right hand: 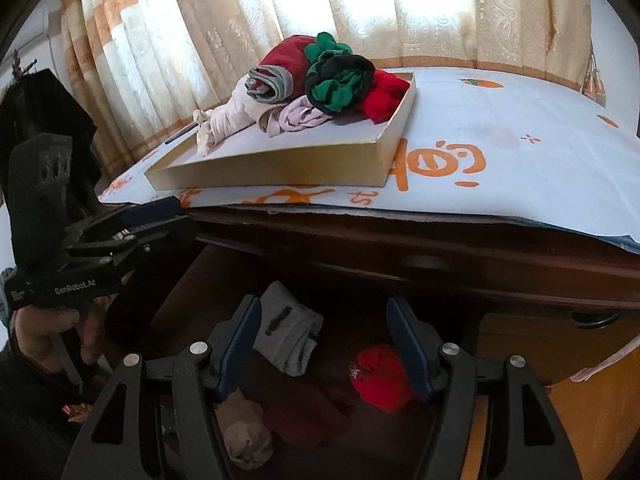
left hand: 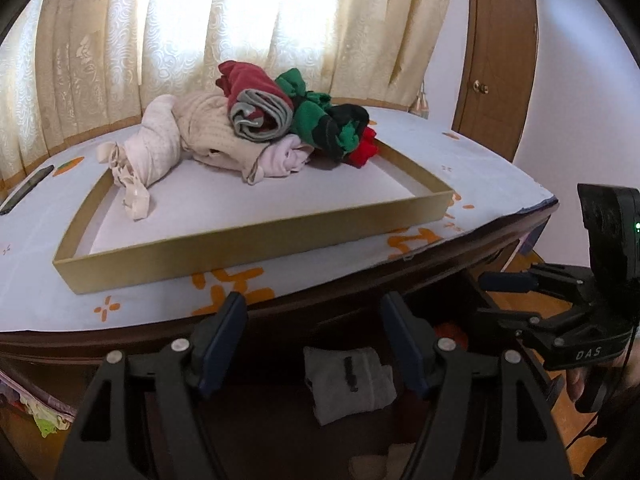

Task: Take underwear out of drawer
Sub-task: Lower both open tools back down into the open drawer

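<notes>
**A:** What did the left wrist camera give you?

**B:** My left gripper (left hand: 312, 340) hung with its jaws spread wide and nothing between them, low in front of the dark wooden dresser (left hand: 360, 280). Through the gap I saw a folded grey pair of underwear (left hand: 352, 384) lying down in the open drawer (left hand: 280, 420), dim but clear enough. On the dresser top, over a white cloth with orange print (left hand: 240, 288), sat a shallow cardboard tray (left hand: 256, 248). A heap of garments (left hand: 256, 128) filled its far side: cream, pale pink, maroon with grey trim, green and black, red at the far right corner. A dark phone (left hand: 26, 190) lay by the top's left edge. My right gripper (left hand: 504, 282) showed at the right edge of the picture, seen side-on, and I could not tell its jaws from there.

**A:** And the right wrist camera?

**B:** That right gripper (right hand: 320, 344) was spread wide too, holding nothing, aimed into the drawer (right hand: 192, 300). The grey pair (right hand: 292, 332) lay just beside its left finger. A red bundle (right hand: 380, 376) sat near the right finger, a beige one (right hand: 244, 436) lay nearest the camera, and something maroon (right hand: 304, 408) lay between them. The tray (right hand: 280, 168) stood near the top's front edge, the heap (right hand: 320, 80) toward its far end. The left gripper (right hand: 160, 208) showed at the left, held in a hand (right hand: 48, 328).
</notes>
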Available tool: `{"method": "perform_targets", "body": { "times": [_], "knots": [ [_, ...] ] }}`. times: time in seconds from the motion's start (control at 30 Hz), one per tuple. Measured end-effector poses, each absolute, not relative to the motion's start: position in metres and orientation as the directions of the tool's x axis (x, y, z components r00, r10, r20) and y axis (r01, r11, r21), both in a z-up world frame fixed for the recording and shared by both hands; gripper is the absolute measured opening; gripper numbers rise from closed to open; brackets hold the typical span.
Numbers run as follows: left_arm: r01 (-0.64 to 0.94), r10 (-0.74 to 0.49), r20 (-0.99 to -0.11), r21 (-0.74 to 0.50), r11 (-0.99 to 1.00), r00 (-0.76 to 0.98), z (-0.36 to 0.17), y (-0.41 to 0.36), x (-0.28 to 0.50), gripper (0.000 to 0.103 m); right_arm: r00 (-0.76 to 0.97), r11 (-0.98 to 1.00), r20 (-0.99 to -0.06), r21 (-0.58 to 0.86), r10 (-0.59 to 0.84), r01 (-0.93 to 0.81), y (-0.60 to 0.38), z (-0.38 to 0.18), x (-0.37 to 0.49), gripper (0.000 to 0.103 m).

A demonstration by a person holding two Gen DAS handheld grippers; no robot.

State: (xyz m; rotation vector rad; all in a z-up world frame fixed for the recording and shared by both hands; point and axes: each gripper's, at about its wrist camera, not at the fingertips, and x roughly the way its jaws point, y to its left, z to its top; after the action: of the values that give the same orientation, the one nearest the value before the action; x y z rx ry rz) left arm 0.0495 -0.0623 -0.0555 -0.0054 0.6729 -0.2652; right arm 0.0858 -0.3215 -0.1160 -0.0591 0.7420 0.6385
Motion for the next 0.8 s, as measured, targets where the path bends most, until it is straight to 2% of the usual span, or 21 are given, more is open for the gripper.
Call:
{"method": "perform_targets", "body": {
  "times": [0.3, 0.8],
  "knots": [
    [0.245, -0.240, -0.627, -0.080, 0.966, 0.741, -0.060, -0.064, 0.044, 0.071, 0.549, 0.806, -0.670, 0.127, 0.500, -0.578, -0.319, -0.127, 0.083, 0.067],
    [0.289, -0.212, -0.735, -0.023, 0.957, 0.644, -0.090, -0.074, 0.050, 0.071, 0.531, 0.784, -0.739, -0.007, 0.415, -0.621, -0.311, -0.149, 0.083, 0.067]
  ]
}}
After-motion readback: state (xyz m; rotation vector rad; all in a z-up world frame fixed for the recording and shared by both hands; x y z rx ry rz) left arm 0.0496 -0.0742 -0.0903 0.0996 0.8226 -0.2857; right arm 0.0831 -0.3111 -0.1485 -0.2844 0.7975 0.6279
